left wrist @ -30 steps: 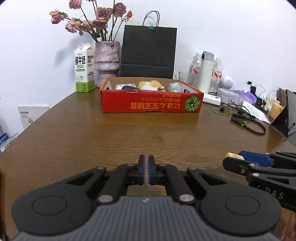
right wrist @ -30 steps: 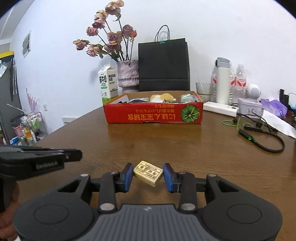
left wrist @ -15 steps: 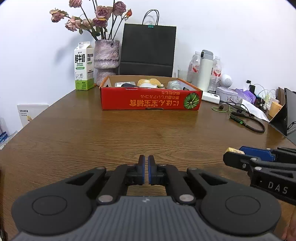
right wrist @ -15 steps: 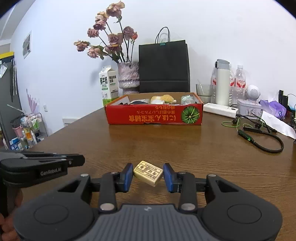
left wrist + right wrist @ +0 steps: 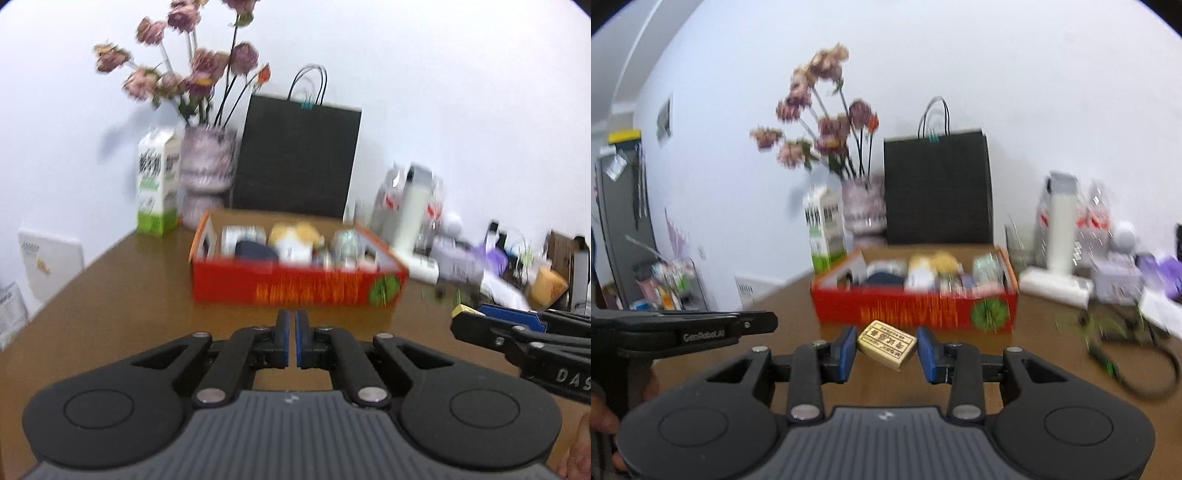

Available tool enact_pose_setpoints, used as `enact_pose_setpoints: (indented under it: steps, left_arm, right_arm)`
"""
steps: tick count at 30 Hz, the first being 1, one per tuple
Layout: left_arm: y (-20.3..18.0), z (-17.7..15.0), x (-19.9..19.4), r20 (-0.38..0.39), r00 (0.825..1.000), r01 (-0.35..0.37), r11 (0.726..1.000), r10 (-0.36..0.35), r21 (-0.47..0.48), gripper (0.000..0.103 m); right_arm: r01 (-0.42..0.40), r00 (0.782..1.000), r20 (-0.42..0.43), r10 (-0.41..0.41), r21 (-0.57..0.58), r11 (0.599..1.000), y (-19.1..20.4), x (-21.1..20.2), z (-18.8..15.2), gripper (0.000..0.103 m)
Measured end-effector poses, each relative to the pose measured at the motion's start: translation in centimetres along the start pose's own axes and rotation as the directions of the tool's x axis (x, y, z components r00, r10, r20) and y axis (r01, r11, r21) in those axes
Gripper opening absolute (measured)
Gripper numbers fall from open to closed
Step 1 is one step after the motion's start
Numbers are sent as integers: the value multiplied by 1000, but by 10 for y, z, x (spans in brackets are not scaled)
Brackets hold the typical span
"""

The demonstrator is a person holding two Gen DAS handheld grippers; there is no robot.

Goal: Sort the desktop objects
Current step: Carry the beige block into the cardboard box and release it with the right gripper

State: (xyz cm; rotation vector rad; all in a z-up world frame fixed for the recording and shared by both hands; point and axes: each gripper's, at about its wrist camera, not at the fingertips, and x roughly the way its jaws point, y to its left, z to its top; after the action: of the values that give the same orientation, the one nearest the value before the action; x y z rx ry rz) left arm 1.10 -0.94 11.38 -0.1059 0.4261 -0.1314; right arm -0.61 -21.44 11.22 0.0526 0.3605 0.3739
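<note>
My right gripper (image 5: 887, 350) is shut on a small tan eraser block (image 5: 887, 344) with dark print, held tilted above the wooden table (image 5: 1052, 350). It also shows at the right of the left wrist view (image 5: 466, 322), with the eraser's yellow tip (image 5: 466, 309) visible. My left gripper (image 5: 291, 341) is shut and empty, raised above the table. Ahead stands a red cardboard box (image 5: 916, 312) holding several items; it also shows in the left wrist view (image 5: 295, 288).
Behind the box stand a milk carton (image 5: 157, 184), a vase of dried roses (image 5: 208, 173) and a black paper bag (image 5: 295, 158). At the right are bottles and a white flask (image 5: 1060, 229), a white power strip (image 5: 1054, 288), and a green-black cable (image 5: 1123, 358).
Both grippers have risen and moved forward toward the red box, so its contents now show from above. The right gripper still holds the eraser. The left stays shut.
</note>
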Motion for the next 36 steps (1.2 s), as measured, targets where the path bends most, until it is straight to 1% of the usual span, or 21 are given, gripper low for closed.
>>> enact_pose_setpoints:
  steps: [2,3,5,7,9,11,14,18,21,23,24,25,26,27,28,29,31,32,34,35,36]
  left_arm:
    - [5,30,22,15,1000,-6,1000,6,12,4]
    - [8,45,37,11,1000,-3,1000,3,28,4]
    - [16,74,70,-17,1000,13,1000,-13,15,4]
    - [26,99,109,-69,997,24,999,-25,-21,4]
    - [31,115,145,-117,993,33,999,-34,-8,4]
    - [39,126,182,-171,985,20,999,-26,-38,4]
    - [46,131,234,-223,974,12,998,-25,-60,4]
    - [51,129,299,-303,953,-9,998,-8,-54,4]
    - [57,128,335,-350,936,10,998,-32,-66,5]
    - [60,126,352,-381,924,-4,997,-23,-71,9]
    - [61,125,358,-401,916,-15,998,-9,-59,9]
    - [60,125,360,-418,909,-24,999,6,-39,15]
    - [60,125,359,-419,908,-27,999,14,-25,32]
    - [60,126,356,-404,914,-29,999,18,-21,44]
    - [61,128,351,-382,924,-28,999,18,-20,60]
    - [60,130,346,-367,930,-27,999,17,-21,70]
    - [61,136,336,-356,934,-33,999,19,-34,81]
    - [60,140,332,-364,931,-32,999,17,-37,88]
    - [58,144,326,-405,914,-49,998,30,-36,95]
    - [55,145,321,-420,907,-58,998,41,-29,95]
    - [53,145,312,-422,905,-67,998,52,-21,96]
  right_arm:
    - [15,1000,17,-15,-24,1000,-8,19,25,35]
    - [28,999,24,-27,-32,999,-14,33,42,35]
    - [31,999,11,-31,-27,999,-25,62,68,35]
    - [36,999,-39,-37,-31,999,-39,103,93,35]
    - [55,995,-86,-57,-29,998,-57,147,112,35]
    - [74,986,-146,-76,-17,997,-74,190,122,35]
    - [100,967,-237,-92,19,995,-100,257,125,35]
    - [173,935,-315,-165,-2,985,-121,332,117,35]
    - [188,915,-366,-167,23,982,-136,370,105,35]
    - [201,900,-401,-171,32,979,-143,386,99,36]
    - [201,898,-406,-170,34,979,-144,391,99,36]
    - [201,903,-394,-170,37,979,-143,391,100,37]
    - [199,907,-385,-169,41,979,-141,389,103,45]
    - [196,910,-382,-163,49,979,-141,388,107,51]
    - [193,914,-373,-160,54,980,-140,384,112,52]
    - [192,916,-367,-162,49,980,-138,382,116,53]
    - [192,912,-372,-171,22,981,-132,375,124,56]
    - [196,907,-382,-178,7,981,-129,371,126,63]
    - [210,895,-398,-201,-21,977,-125,360,131,68]
    - [215,891,-404,-207,-25,976,-124,352,132,72]
    - [214,888,-413,-204,-21,977,-124,344,130,74]
